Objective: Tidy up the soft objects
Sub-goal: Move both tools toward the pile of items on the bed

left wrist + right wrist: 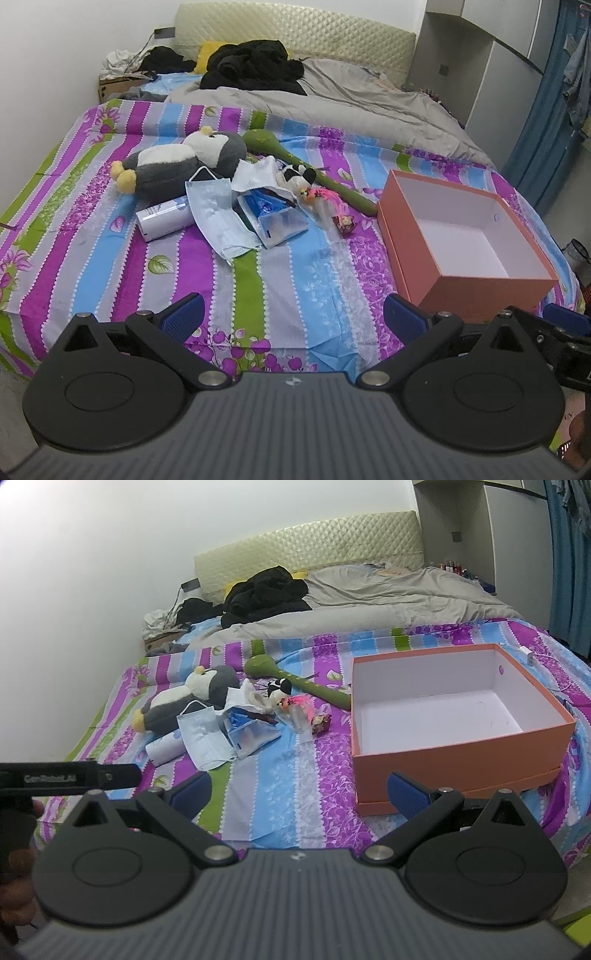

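both grippers hang at the near edge of the bed. the left gripper (pixel 291 317) is wide apart and holds nothing. the right gripper (pixel 299 794) is wide apart too, and holds nothing.

no toy is picked up yet, i think. the box (pixel 480 291) sits on the sheet (pixel 251 280) to the right, just past the right gripper. it has nothing inside. the soft things lie in a pile to the left of the box, a bit further in.

a good first pick looks like the mask (pixel 218 218), since it is nearest. pinch it in the middle so it does not slip, then lift it high over the box wall before you let go.

next to it lie a white tube (pixel 162 219) and a blue pack (pixel 275 218). they touch the mask, so a low grab may drag them along. a pink toy (pixel 325 195) and a small candy (pixel 343 223) lie near the box.

behind them rests the big penguin (pixel 181 162). a small cow toy (pixel 299 175) leans by the green stick (pixel 314 173). the penguin is fat, so squeeze a foot or wing.

far back are a grey blanket (pixel 351 103) and black clothes (pixel 255 66).
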A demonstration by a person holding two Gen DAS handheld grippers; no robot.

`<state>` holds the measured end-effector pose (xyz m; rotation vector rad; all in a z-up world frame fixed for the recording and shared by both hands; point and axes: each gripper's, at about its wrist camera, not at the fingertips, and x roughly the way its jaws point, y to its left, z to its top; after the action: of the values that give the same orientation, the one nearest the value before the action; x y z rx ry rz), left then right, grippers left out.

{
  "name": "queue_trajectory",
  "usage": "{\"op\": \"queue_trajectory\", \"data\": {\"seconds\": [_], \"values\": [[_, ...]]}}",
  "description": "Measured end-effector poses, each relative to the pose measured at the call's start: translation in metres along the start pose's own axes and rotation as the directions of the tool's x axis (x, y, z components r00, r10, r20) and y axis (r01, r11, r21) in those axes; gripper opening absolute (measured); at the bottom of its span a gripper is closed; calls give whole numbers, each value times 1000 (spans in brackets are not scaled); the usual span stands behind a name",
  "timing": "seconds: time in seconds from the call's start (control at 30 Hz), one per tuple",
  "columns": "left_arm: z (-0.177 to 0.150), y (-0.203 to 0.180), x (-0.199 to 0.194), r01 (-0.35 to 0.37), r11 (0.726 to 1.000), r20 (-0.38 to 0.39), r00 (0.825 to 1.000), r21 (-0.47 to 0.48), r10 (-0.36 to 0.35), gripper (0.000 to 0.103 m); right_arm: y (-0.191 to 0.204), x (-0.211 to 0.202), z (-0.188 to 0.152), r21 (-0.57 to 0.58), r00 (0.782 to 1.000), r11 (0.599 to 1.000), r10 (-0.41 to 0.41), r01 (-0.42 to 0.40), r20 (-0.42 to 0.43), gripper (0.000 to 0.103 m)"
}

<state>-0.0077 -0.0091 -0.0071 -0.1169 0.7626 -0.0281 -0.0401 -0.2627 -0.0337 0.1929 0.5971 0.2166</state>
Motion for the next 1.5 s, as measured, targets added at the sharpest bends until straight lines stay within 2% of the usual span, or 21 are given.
{"op": "queue_trajectory", "data": {"seconds": [0.33, 0.53, 0.73, 0.9, 1.03, 1.1, 1.23, 1.5], "values": [[-13, 2, -2, 14, 1000, -21, 1000, -10, -14, 103, 2, -3, -1, -6, 1000, 1000, 5, -5, -4, 103], [-12, 4, -6, 18, 1000, 2, 1000, 1, -18, 103, 1, -1, 0, 4, 1000, 1000, -2, 2, -2, 103], [-15, 11, -3, 11, 1000, -24, 1000, -17, -12, 103, 2, -1, -2, 7, 1000, 1000, 3, -3, 7, 103], [-16, 13, -5, 5, 1000, -19, 1000, -22, -5, 103, 1, -2, -4, -2, 1000, 1000, -24, 24, 2, 103], [-21, 16, -5, 20, 998, -6, 1000, -61, -20, 103, -1, -2, -6, 16, 1000, 1000, 11, -11, 9, 103], [-25, 17, -1, 27, 997, -21, 999, -79, -28, 103, 1, 0, -8, 18, 999, 999, 36, -36, -2, 103], [-28, 11, 3, 13, 999, -26, 1000, -37, -14, 103, 5, 2, -10, 5, 1000, 1000, 27, -27, -9, 103], [-27, 18, 12, 0, 998, -41, 999, -61, -2, 103, 3, 17, -12, 38, 998, 999, 24, -21, -60, 103]]}}
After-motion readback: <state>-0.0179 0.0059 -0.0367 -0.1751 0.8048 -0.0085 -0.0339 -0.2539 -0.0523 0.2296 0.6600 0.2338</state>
